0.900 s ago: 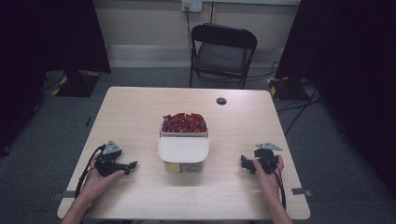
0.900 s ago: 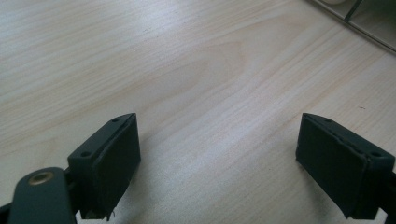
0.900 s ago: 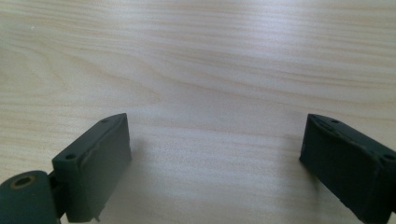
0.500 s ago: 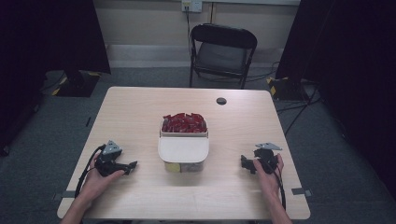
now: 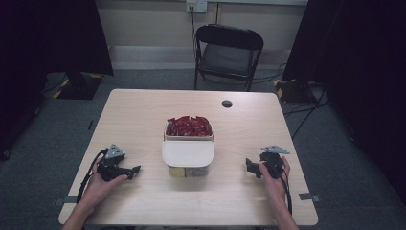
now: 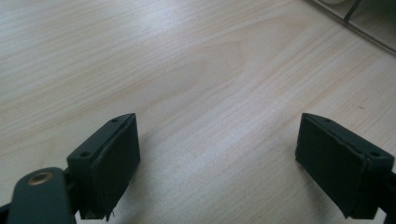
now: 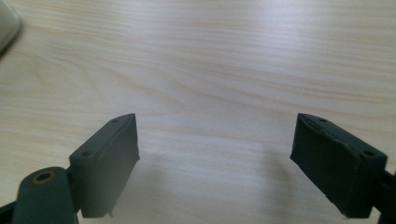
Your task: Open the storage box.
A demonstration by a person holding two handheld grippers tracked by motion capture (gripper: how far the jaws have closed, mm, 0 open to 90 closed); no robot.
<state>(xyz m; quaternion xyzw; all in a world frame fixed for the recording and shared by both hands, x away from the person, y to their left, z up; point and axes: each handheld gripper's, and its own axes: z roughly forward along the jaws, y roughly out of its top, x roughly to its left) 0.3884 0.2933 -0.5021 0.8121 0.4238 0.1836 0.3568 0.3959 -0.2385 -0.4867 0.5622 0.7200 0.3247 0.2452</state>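
Lidded box (image 5: 187, 154) mid-table (image 5: 143, 110); packet tray (image 5: 189, 127) behind; left claw (image 5: 135, 169), right claw (image 5: 249, 166) flanking.

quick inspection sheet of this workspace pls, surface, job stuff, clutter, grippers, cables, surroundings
surface: light wood table, bare between the jaws in both gripper views.
job's things: clear container under a white lid; behind it a tray of red packets.
clutter: small dark round thing near the far edge.
grippers: left gripper and right gripper open, resting on the table, holding nothing.
cables: one black cable trails from the left gripper; more on the floor at right.
surroundings: black folding chair, dark curtains, wall outlet.
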